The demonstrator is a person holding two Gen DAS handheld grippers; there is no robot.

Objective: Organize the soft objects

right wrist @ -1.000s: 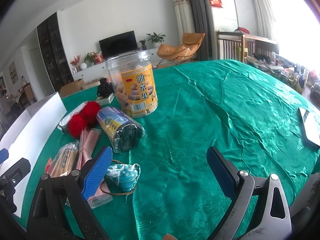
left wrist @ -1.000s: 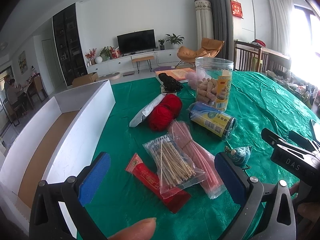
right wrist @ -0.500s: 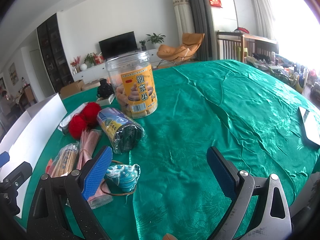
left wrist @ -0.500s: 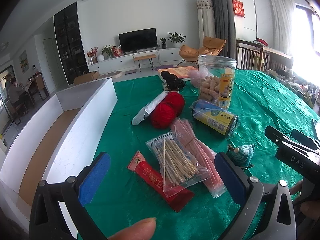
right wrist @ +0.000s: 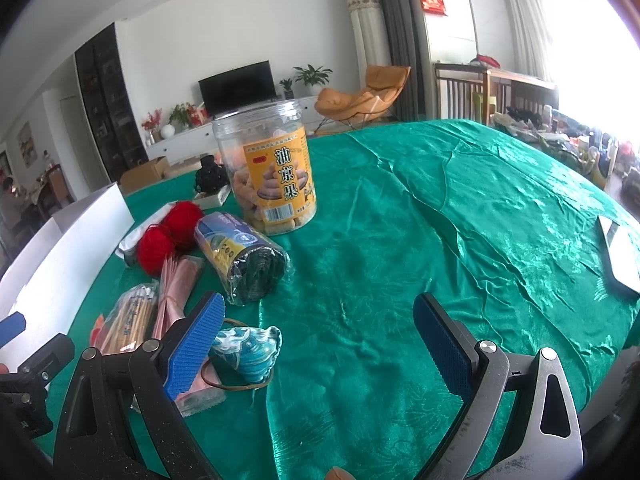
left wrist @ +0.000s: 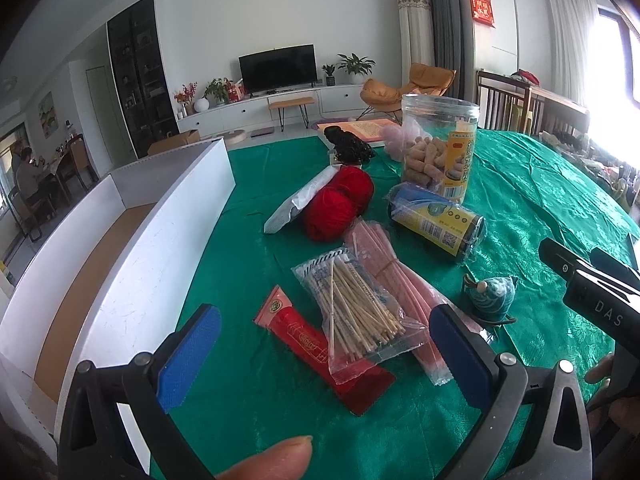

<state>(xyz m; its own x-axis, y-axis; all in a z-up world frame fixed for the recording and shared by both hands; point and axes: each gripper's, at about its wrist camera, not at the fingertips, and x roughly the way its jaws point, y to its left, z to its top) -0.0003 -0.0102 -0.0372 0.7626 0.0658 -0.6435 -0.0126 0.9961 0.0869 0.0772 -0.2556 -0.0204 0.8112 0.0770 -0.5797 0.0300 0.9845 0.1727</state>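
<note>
On the green tablecloth lie two red yarn balls (left wrist: 340, 200) (right wrist: 168, 236), a bag of wooden sticks (left wrist: 356, 304), a red packet (left wrist: 320, 348), pink wrapped strips (left wrist: 404, 288), a rolled bag pack (left wrist: 436, 224) (right wrist: 244, 260) and a small teal cloth pouch (left wrist: 492, 292) (right wrist: 248, 348). My left gripper (left wrist: 324, 356) hovers open just short of the stick bag and red packet. My right gripper (right wrist: 316, 344) is open, its left pad beside the teal pouch. Neither holds anything.
A long white box (left wrist: 132, 240) with a brown floor runs along the table's left side. A clear snack jar (right wrist: 272, 176) stands behind the items, with a black fuzzy object (left wrist: 348, 146) farther back. A flat white item (right wrist: 618, 256) lies at the right edge.
The left gripper's view has risen and pulled back slightly, so the items sit a bit lower in frame. The right gripper has not moved. Both remain open.
</note>
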